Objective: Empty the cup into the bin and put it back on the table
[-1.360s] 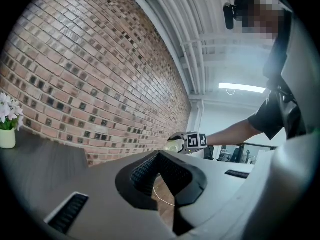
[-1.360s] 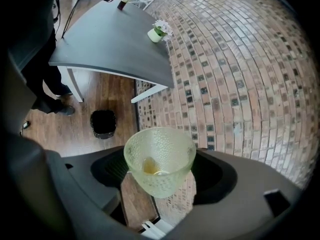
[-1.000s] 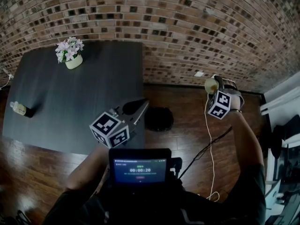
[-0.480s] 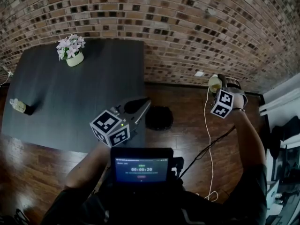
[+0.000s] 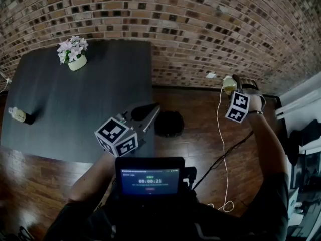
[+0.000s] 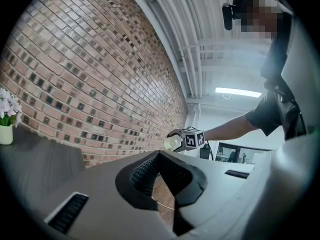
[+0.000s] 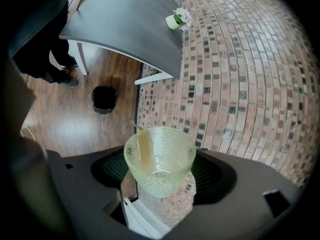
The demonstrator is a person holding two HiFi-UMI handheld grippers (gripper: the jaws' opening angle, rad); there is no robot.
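1. Done so far, by the look of it: the cup (image 7: 160, 159) is off the table (image 5: 90, 104) and in the air. The right gripper (image 7: 162, 171) holds it with jaws spread wide, one pad on each side of the bumpy glass wall.
2. The emptying does not look done. A pale stick-like piece (image 7: 143, 151) leans inside the cup against its wall.
3. The cup is not over the bin (image 5: 169, 124). It hangs well to the right of it, close to the brick wall (image 5: 200, 34).
4. Left to do, as I judge it: carry the cup over the bin, tip it out, then set it back on the table.
5. The left gripper (image 6: 161, 156) has its jaws closed to the tips on nothing. It hovers above the table's right edge, near the front corner.
6. The bin stands on the wooden floor (image 5: 200, 144) just beside the table's right edge, and its mouth is uncovered.
7. The floor between cup and bin is open except for a white cable (image 5: 219, 129) that trails down from the right gripper. It could drag or snag on the way across.
8. The wall just behind the cup leaves little room on that side.
9. For the return, the table's middle is bare. A flower pot (image 5: 74, 59) sits by the far edge and a small bottle (image 5: 17, 115) at the left edge, both well away from the right edge.
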